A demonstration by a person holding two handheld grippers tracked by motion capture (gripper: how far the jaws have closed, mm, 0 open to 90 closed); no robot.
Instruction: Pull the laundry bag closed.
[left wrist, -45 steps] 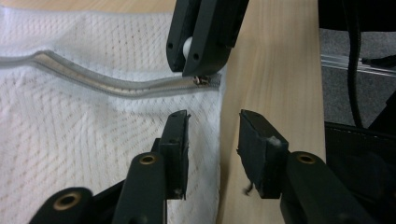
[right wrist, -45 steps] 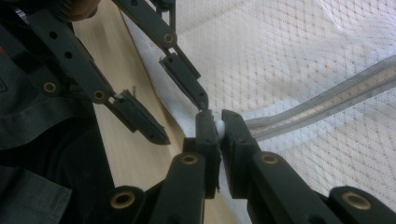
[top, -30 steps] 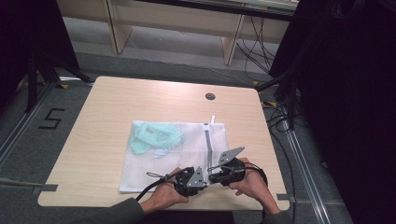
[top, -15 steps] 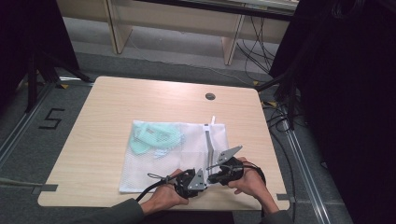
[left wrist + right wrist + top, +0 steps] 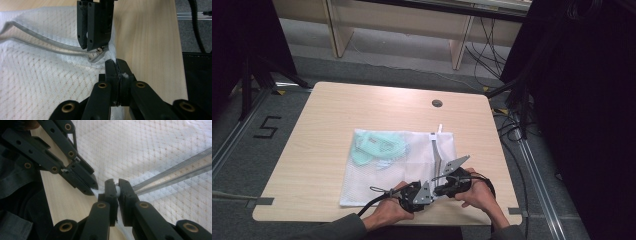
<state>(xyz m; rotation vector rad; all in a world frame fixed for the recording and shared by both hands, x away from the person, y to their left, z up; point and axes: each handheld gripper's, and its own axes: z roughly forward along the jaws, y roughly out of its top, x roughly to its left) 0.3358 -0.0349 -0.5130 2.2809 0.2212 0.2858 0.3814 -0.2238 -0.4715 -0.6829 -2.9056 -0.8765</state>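
A white mesh laundry bag (image 5: 384,180) lies flat on the wooden table (image 5: 327,115), with a mint-green garment (image 5: 377,147) inside it. A grey zipper (image 5: 435,150) runs along its right side, partly open (image 5: 45,45). Both grippers meet tip to tip at the zipper's near end. My left gripper (image 5: 431,193) (image 5: 116,65) is shut on a pinch of mesh at the bag's corner. My right gripper (image 5: 438,189) (image 5: 117,185) is shut on a white bit at the zipper's end (image 5: 98,51). In the right gripper view the left gripper (image 5: 93,187) also nips white fabric.
The bag's corner lies close to the table's near edge (image 5: 462,219). A round cable hole (image 5: 437,103) sits at the far right of the tabletop. Black cables (image 5: 512,125) lie on the floor to the right, and desk legs (image 5: 459,42) stand beyond.
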